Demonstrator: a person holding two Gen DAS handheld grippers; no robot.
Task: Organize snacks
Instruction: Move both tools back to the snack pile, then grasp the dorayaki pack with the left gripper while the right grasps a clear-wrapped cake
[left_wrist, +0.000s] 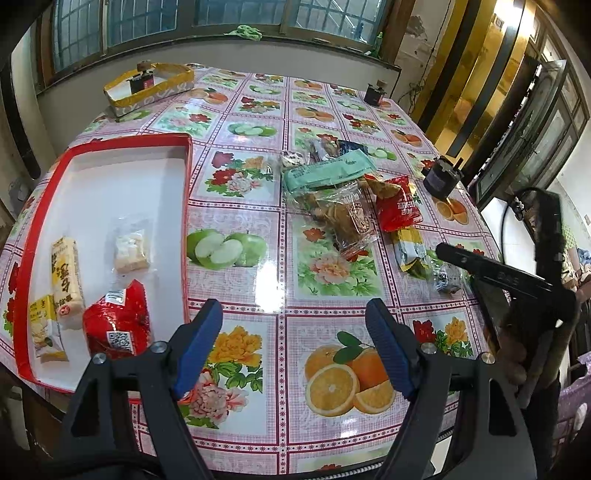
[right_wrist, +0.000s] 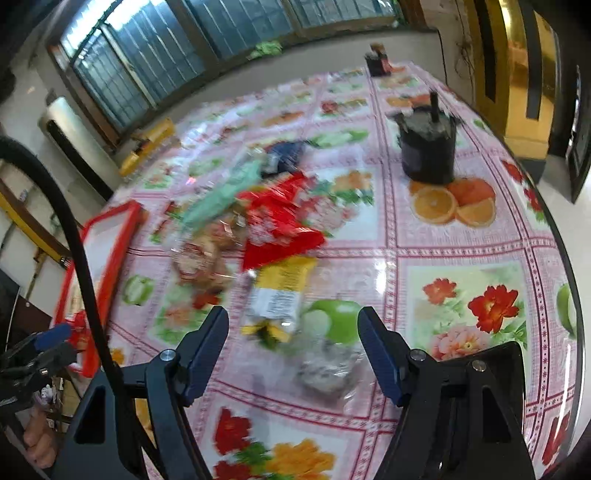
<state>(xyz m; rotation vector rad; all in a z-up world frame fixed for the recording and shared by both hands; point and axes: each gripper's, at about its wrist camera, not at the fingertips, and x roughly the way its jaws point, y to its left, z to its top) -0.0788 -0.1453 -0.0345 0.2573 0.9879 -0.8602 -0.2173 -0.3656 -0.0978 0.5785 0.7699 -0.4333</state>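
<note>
Red tray (left_wrist: 110, 146) holds four snacks: red pack (left_wrist: 117, 325), long yellow bar (left_wrist: 66, 280), small yellow pack (left_wrist: 44, 328), clear pack (left_wrist: 131, 249). Rest not sorted: pile (left_wrist: 340, 192) lies mid-table, well apart from the tray, with green pack (left_wrist: 325, 171), red bag (left_wrist: 397, 206), cookies (left_wrist: 343, 218), yellow pack (right_wrist: 282, 291) and clear wrapper (right_wrist: 327, 365) at its near end. Roughly a third done by my count. Left gripper (left_wrist: 295, 347) wide open, empty, beside the tray. Right gripper (right_wrist: 293, 350) wide open, empty, over the clear wrapper, likely next pick. Right view blurred.
</note>
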